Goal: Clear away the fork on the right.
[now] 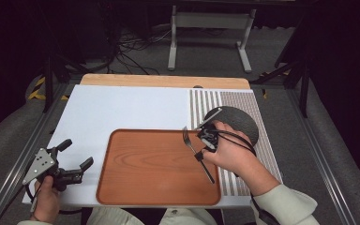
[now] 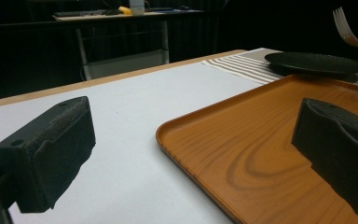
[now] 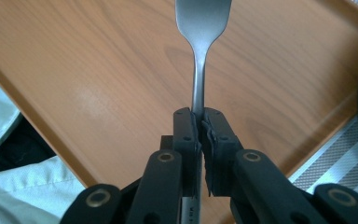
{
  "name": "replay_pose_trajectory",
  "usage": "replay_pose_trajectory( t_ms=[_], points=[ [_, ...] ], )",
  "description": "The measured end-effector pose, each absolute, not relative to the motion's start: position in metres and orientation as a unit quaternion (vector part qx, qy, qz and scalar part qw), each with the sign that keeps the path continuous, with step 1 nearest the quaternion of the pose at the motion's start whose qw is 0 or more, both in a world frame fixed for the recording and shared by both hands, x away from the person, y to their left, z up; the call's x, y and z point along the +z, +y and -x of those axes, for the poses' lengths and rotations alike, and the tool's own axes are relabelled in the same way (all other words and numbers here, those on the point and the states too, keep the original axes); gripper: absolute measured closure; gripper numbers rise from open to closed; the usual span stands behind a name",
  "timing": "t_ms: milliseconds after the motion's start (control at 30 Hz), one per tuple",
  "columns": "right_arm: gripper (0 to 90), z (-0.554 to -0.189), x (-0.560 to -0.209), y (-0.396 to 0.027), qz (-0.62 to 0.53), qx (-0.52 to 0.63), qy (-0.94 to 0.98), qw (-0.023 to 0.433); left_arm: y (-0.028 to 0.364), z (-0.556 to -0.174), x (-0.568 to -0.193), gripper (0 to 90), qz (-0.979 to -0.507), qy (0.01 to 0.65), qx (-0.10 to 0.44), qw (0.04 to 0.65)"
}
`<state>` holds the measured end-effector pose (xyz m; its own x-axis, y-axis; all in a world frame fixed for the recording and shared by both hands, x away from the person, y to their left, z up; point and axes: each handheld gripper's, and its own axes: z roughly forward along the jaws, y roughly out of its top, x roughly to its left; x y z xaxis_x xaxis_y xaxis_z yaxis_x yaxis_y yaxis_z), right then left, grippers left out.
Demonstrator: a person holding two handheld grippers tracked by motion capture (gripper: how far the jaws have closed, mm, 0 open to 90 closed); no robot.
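A wooden tray [image 1: 150, 164] is lying on a white sheet [image 1: 122, 110] that is covering most of the surface [image 1: 164, 80], whose pale wooden edge is showing along the far side. To the right of the sheet a striped mat [image 1: 206, 105] is lying flat, and a round black plate [image 1: 239, 119] is sitting on it, just beyond the tray's far right corner. Behind the surface, on the grey floor, a white metal stand [image 1: 211, 28] is standing among loose black cables [image 1: 131, 51].
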<state>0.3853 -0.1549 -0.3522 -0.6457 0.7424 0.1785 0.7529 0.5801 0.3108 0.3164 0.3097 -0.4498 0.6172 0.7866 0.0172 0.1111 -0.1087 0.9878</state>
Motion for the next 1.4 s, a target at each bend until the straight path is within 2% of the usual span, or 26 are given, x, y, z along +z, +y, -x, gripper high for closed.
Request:
replay_pose_trajectory(
  t_ms=[1400],
  points=[
    [84.4, -0.398, -0.399, -0.139, 0.503, -0.089, -0.857, 0.065, 0.31, -0.317, -0.45, 0.0, -0.686, 0.327, 0.29, 0.582]
  ],
)
